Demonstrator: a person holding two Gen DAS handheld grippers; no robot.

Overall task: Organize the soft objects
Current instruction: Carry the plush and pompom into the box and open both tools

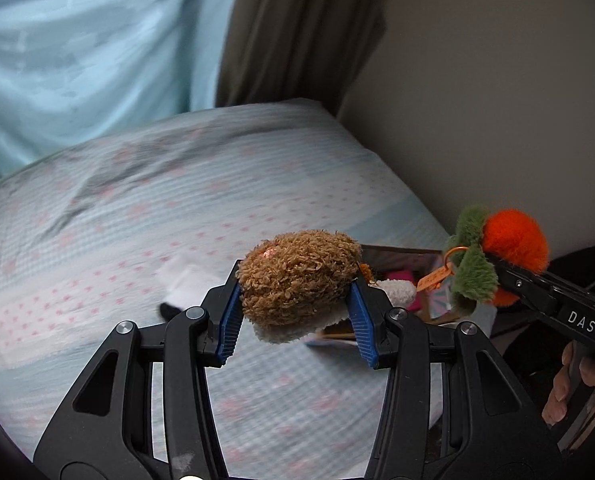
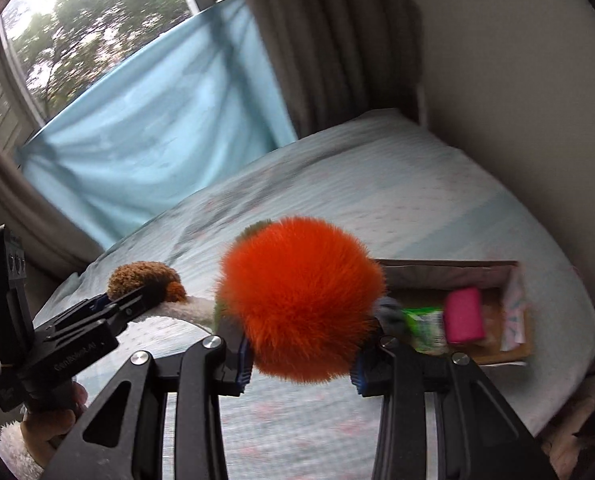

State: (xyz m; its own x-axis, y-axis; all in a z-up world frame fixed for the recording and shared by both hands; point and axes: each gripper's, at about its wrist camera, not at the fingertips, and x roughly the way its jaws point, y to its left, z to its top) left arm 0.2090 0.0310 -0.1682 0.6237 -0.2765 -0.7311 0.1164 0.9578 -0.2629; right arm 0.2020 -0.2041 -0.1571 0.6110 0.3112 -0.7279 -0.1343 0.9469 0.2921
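While both tools hang above the pale blue patterned bedspread (image 1: pixel 145 216), the left gripper (image 1: pixel 295 312) has its blue-padded jaws pressed into a curly brown plush toy with a cream underside (image 1: pixel 297 280). The right gripper (image 2: pixel 301 354) is clamped on a fluffy orange pompom toy with green leaves (image 2: pixel 297 300), an orange tag (image 1: pixel 433 278) dangling from it. Just beyond sits an open cardboard box (image 2: pixel 449 270) on the bed, holding a pink roll (image 2: pixel 463 314) and a green packet (image 2: pixel 425 324).
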